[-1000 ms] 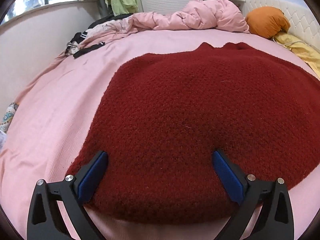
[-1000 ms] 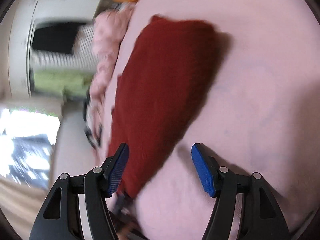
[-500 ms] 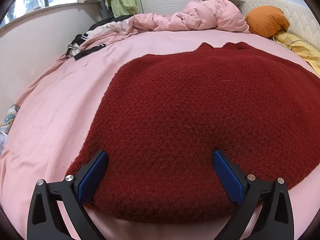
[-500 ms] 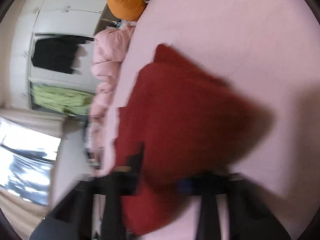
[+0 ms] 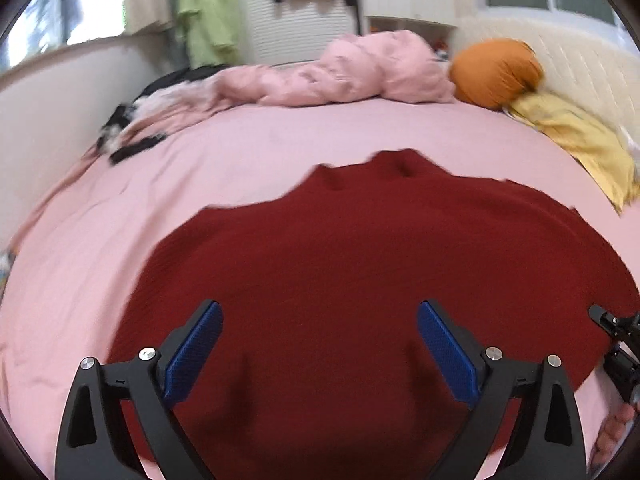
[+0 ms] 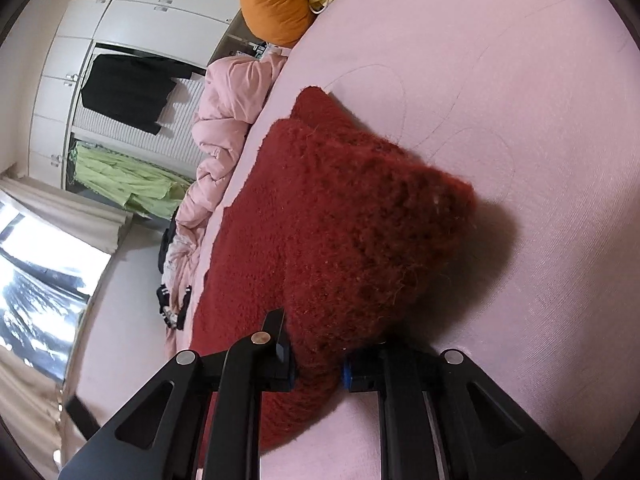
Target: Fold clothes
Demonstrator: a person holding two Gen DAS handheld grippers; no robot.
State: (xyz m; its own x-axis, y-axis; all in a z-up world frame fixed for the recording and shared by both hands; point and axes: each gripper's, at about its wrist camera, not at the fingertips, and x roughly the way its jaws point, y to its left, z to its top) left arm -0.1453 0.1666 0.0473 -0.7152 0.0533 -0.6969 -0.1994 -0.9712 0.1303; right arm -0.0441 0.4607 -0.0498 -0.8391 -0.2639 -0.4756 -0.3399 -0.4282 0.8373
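One dark red knitted sweater lies spread on the pink bed sheet, its neck end pointing toward the far side of the bed. It is the only garment laid out for folding.

There are two grippers. The left gripper hangs over the near part of the sweater with its two blue pads wide apart and nothing between them. The right gripper has its jaws pinched on a bunched edge of the sweater — the knit rises from the grip in a raised fold that casts a dark shadow on the sheet. In the left wrist view the right gripper shows only as a black tip at the right edge, at the sweater's side, with fingertips of a hand just below it.

No brand, label or writing can be read anywhere.

Around the bed: one crumpled pink duvet along the far edge, one orange cushion beside it, one yellow cloth by the padded headboard, and a small heap of black-and-white items at the far left. Behind hang one green garment and one black garment — both in front of white wardrobe doors. Nothing lies on top of the sweater.
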